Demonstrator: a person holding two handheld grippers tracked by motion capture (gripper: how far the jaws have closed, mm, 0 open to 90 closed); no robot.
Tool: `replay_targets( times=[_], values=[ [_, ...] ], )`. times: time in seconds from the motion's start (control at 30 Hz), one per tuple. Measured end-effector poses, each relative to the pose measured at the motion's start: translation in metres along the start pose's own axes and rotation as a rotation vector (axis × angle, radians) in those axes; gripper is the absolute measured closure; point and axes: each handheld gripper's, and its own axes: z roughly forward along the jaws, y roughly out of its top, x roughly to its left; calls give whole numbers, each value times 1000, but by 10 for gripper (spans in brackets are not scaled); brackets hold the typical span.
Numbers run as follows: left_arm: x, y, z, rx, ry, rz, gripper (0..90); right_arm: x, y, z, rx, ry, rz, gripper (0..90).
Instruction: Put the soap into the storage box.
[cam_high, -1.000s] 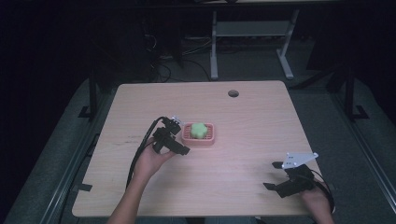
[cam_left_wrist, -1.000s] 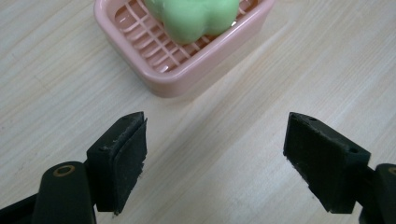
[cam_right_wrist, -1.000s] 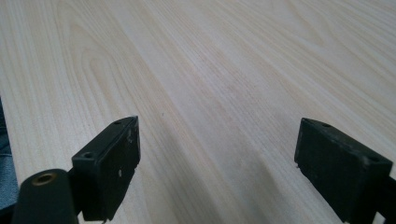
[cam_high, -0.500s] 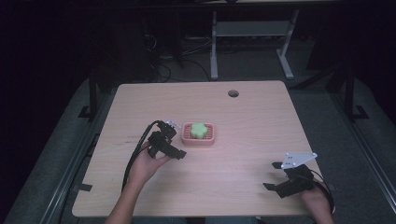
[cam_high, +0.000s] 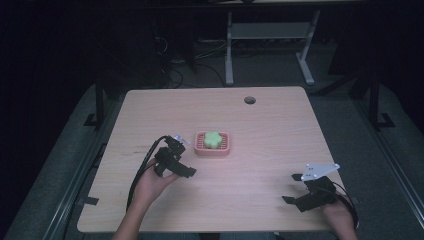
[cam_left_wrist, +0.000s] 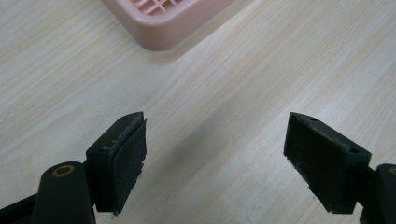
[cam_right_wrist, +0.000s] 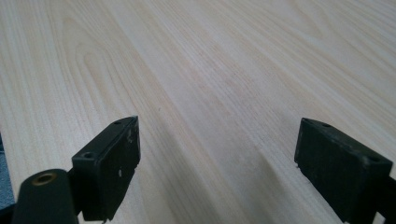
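Observation:
A pink slatted tray (cam_high: 214, 148) lies near the table's middle with a green flower-shaped piece (cam_high: 214, 139) resting in it. My left gripper (cam_high: 184, 159) hovers just left of and nearer than the tray, apart from it, open with nothing between its jaws. In the left gripper view the open left gripper (cam_left_wrist: 215, 135) stands over bare wood, and a corner of the pink tray (cam_left_wrist: 163, 23) shows at the top. My right gripper (cam_high: 291, 188) is near the front right edge of the table, open and empty. The right gripper view has the right gripper (cam_right_wrist: 217, 140) wide open over bare wood.
The wooden table (cam_high: 280, 135) has a round cable hole (cam_high: 249, 100) at the back right. Black cables trail from each gripper toward the near edge. Table legs and cables stand on the dark floor behind.
My left gripper has drawn back a little from the tray, toward the near left. The right gripper and the tray have stayed put.

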Motion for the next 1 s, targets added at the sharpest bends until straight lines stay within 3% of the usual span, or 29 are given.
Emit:
replay_targets(
  times=[1.0],
  values=[
    [-8, -49, -4, -10, -13, -19, 206, 0, -1, 2, 15, -8, 6, 138]
  ],
)
